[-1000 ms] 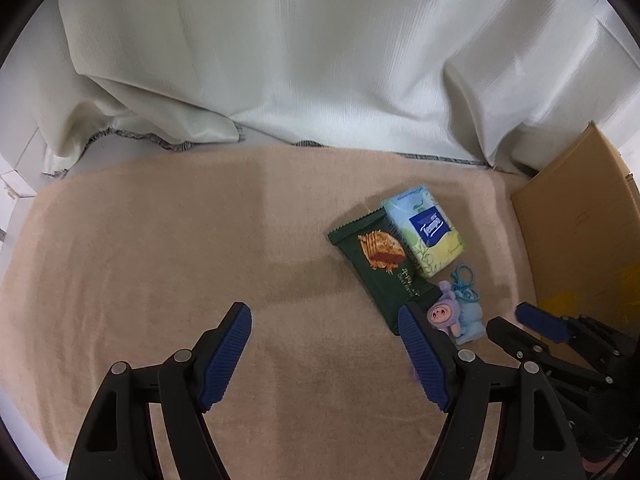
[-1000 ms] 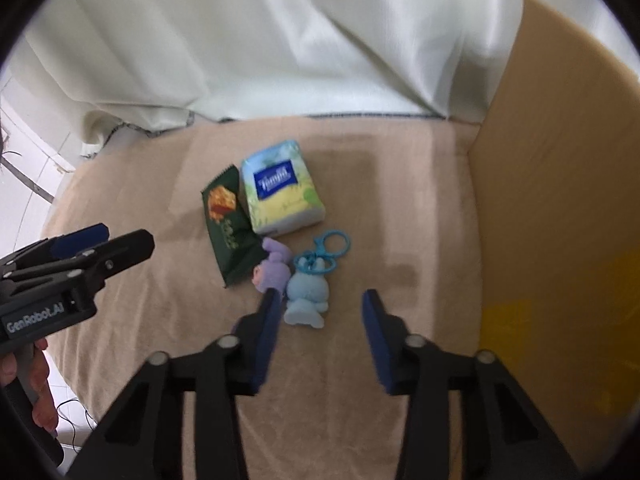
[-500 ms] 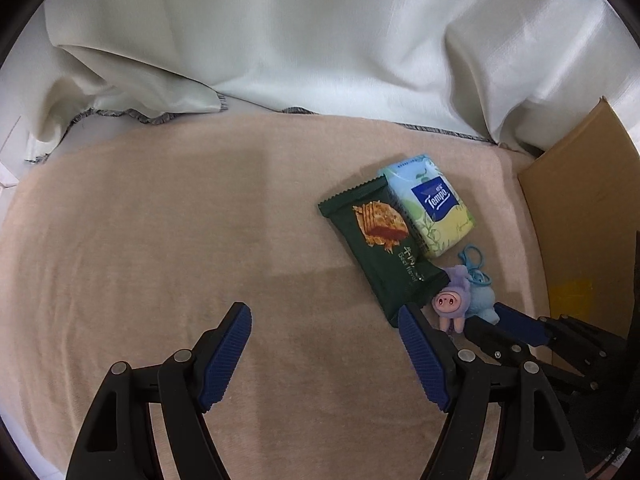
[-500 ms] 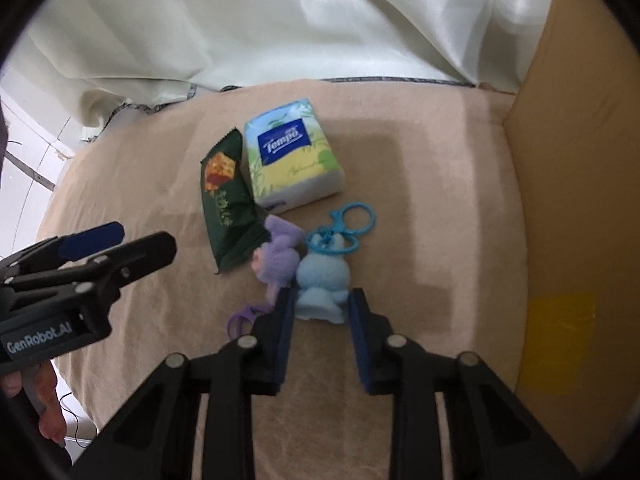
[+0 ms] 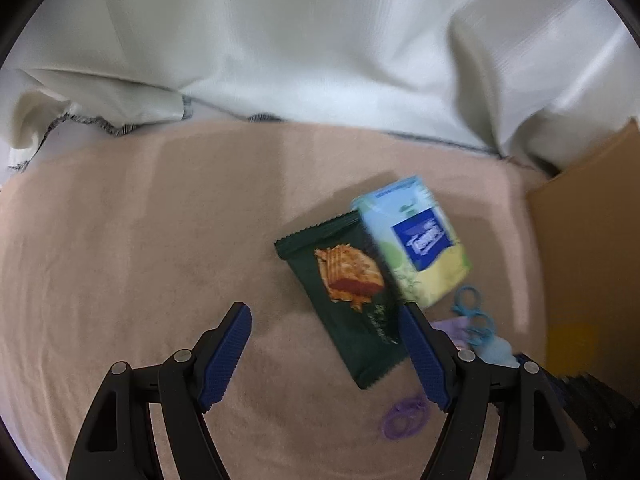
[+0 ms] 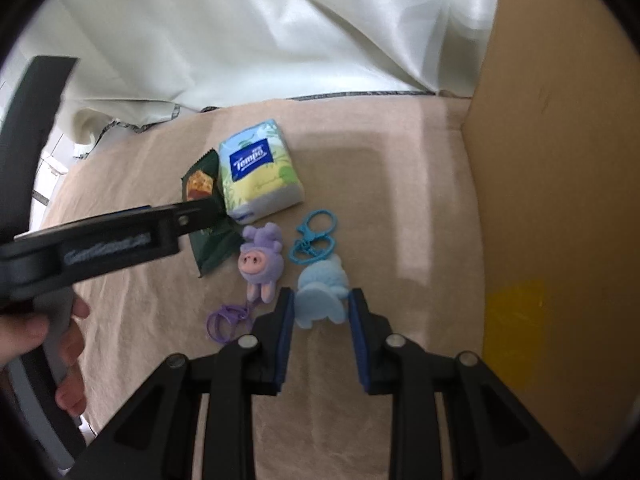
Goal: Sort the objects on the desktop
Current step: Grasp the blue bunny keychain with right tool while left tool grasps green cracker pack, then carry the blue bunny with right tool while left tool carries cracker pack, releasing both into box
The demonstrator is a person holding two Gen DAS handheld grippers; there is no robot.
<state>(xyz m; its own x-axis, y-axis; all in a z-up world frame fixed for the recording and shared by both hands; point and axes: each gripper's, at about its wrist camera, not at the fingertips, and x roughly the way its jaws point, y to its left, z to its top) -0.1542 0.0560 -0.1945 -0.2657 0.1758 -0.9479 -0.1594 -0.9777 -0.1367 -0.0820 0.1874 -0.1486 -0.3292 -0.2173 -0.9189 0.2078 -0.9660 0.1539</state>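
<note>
The blue plush keychain lies on the beige cloth between the fingers of the right gripper, whose pads sit just beside its flanks; whether they press it or only bracket it I cannot tell. Its blue clasp stretches away toward 12 o'clock. At 10 o'clock from the plush lies the purple pig keychain, face up, with its purple loop trailing toward 7 o'clock, just left of the right gripper's left finger.

Beyond the pig, at 11 o'clock, the Tempo tissue pack rests against the dark green snack packet, which is partly hidden in the right wrist view by the left gripper's black body.

In the left wrist view the left gripper is spread wide and holds nothing. Its right finger hangs over the near edge of the snack packet, with the tissue pack at 1 o'clock. This view is blurred.

A cardboard box stands along the cloth at 3 o'clock, and a white curtain hangs at 12 o'clock.
</note>
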